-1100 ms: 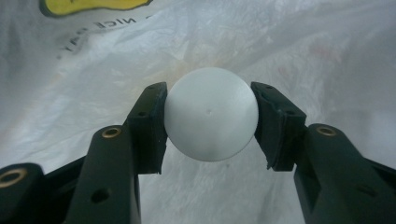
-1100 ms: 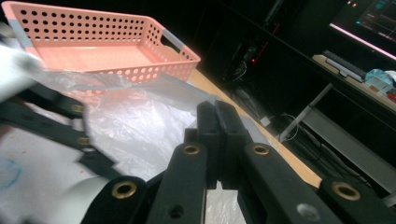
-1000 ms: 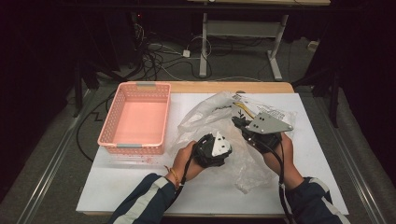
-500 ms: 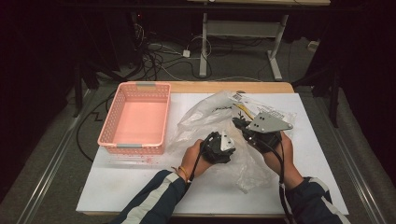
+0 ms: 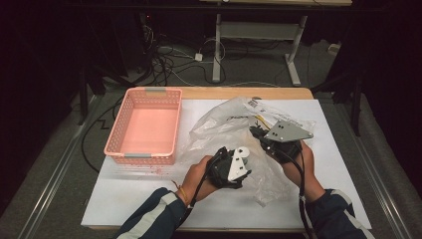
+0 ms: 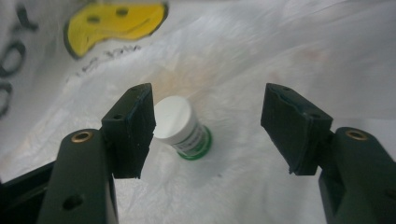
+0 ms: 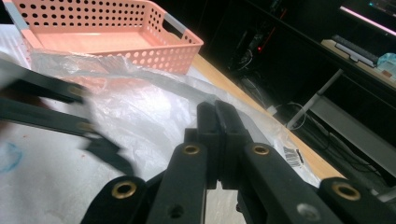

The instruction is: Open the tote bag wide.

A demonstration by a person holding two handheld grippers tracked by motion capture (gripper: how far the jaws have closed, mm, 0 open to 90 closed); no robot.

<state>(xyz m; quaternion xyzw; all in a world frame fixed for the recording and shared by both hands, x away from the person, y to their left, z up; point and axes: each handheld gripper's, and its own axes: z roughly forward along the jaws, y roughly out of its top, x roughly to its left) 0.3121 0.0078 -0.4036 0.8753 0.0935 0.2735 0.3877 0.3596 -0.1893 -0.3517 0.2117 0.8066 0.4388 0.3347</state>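
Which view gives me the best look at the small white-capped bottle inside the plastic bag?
The left gripper view: the bottle lies on its side inside the plastic bag, white cap toward the camera, just beyond the left gripper, whose jaws have just been opening and stand apart from it. In the high view and the right gripper view I cannot pick the bottle out.

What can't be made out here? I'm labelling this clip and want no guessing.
- Small bottle: in the left gripper view its label print is too small to read.
- Right gripper: jaws shut; whether a fold of the plastic bag is pinched between them is hidden.
- Left gripper: its arm is motion-blurred in the right gripper view.
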